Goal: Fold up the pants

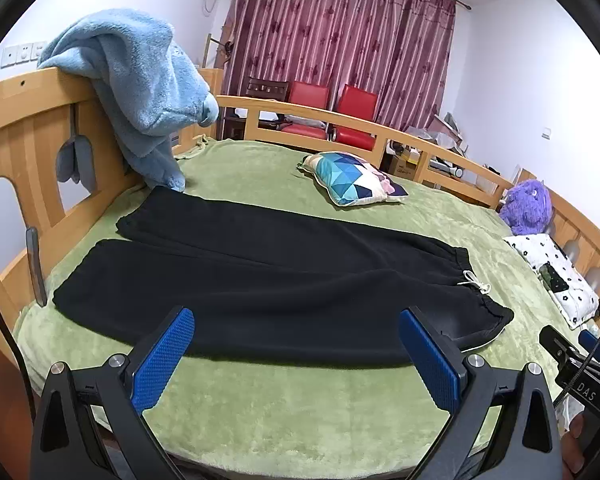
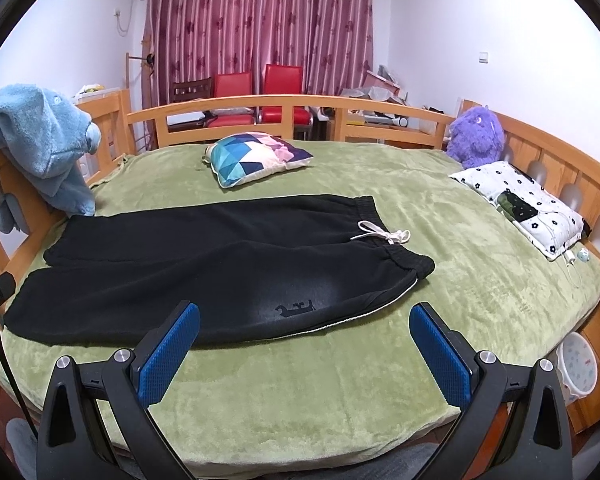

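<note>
Pants (image 1: 260, 276) of black fleece-like cloth are laid flat across the green blanket (image 1: 284, 408), filling the middle of both views; the waistband (image 2: 384, 240) with its white drawstring (image 2: 380, 234) is seen at the right of the frame, the two leg ends (image 1: 100, 276) at the left, near the wooden bed frame (image 1: 24, 136). No fold is made yet, so the task is judged to be at its beginning.

The left gripper (image 1: 296, 354) is held low at the bottom of its view, its blue pads (image 1: 162, 360) spread wide apart with nothing between them; the near edge of the pants lies just beyond the fingertips. The right gripper (image 2: 304, 354) is held likewise, fingers spread and empty, near the hip side where a thin white stripe (image 2: 340, 320) runs along the seam.

The cloth is judged soft, thick and rather light; it is expected to sag and bunch when lifted, not to slip, because the pile of the blanket probably clings to it. No fragile part is seen; only the drawstring may be caught by mistake.

A hold is best taken on the near edge: the waistband corner for the right gripper, the near cuff for the left, so that one leg can be laid over the other; enough layers should be pinched that the lower one is not left behind.
</note>
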